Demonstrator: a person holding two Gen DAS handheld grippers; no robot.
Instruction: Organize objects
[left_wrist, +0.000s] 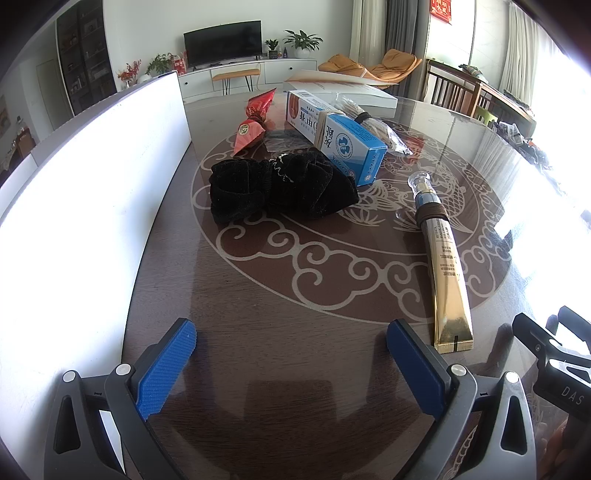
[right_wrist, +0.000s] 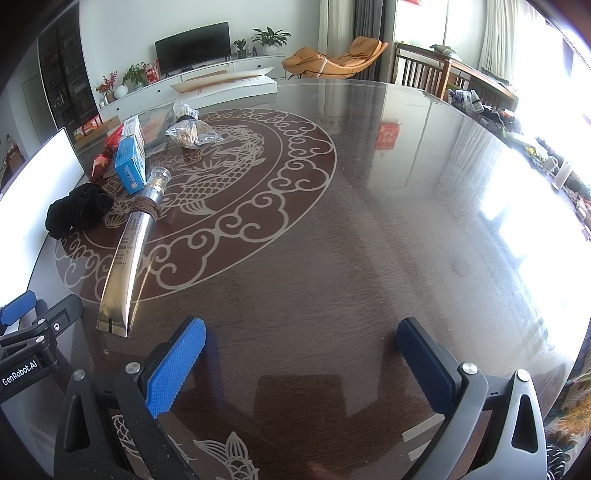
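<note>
While both jaws stand apart and grip nothing, the left hand-held gripper (left_wrist: 291, 354) and right hand-held gripper (right_wrist: 301, 354) hover over the bench (right_wrist: 369, 240); ahead lie a gold tube (left_wrist: 445, 273), black cloth (left_wrist: 280, 188) and blue box (left_wrist: 340, 136).

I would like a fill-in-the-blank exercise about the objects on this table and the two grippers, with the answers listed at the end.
1. The gold tube has a brown band wound around it near its ____ cap.
2. The black cloth lies directly in front of the ____ box.
3. Both the left gripper and the right gripper are ____ and hold nothing.
4. The bag of cotton swabs lies beside the box, on the side ____ from the white board.

Answers: clear; blue; open; away
</note>
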